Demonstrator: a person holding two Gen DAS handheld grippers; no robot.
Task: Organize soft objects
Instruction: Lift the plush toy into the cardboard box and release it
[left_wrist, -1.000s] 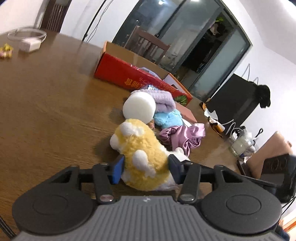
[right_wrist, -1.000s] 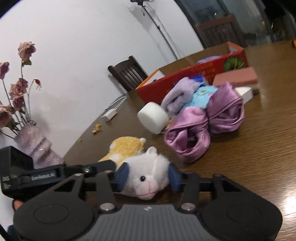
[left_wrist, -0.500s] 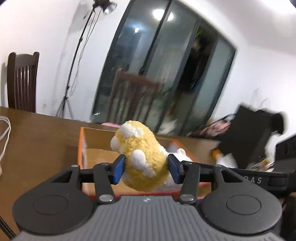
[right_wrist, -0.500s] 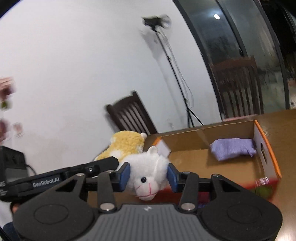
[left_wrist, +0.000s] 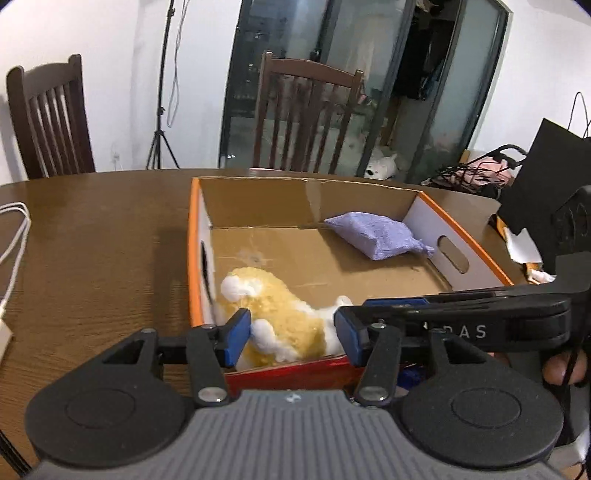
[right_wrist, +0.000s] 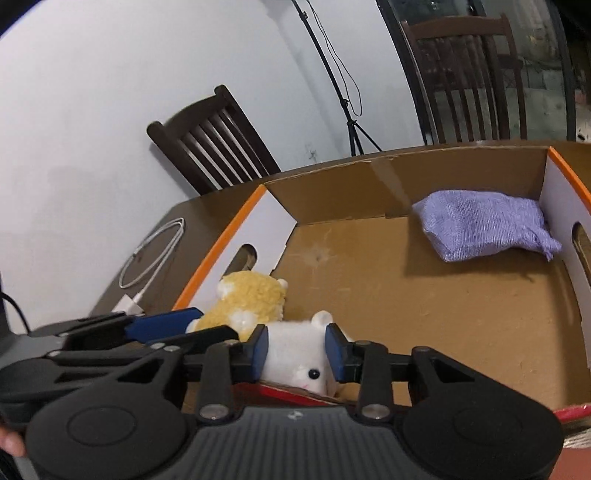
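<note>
A yellow-and-white plush toy (left_wrist: 280, 314) lies in the near left corner of the open cardboard box (left_wrist: 461, 236). My left gripper (left_wrist: 291, 332) is around its yellow rear, the blue pads spread a little wider than the plush. My right gripper (right_wrist: 297, 350) is shut on the toy's white head (right_wrist: 295, 354), low inside the box by the near wall. The yellow part (right_wrist: 247, 302) shows to the left, with the left gripper's finger beside it. A purple cloth bundle (left_wrist: 376, 236) (right_wrist: 484, 229) lies in the far right corner.
The box (right_wrist: 221, 243) stands on a brown wooden table (left_wrist: 92, 240). A white cable and charger (left_wrist: 11, 251) (right_wrist: 147, 258) lie left of it. Wooden chairs (left_wrist: 303, 118) stand behind the table, with a light stand (left_wrist: 162, 92) by the wall.
Both grippers carried the plush from the table up over the box and lowered it into the near left corner. The left gripper's pads have spread apart from the plush.
</note>
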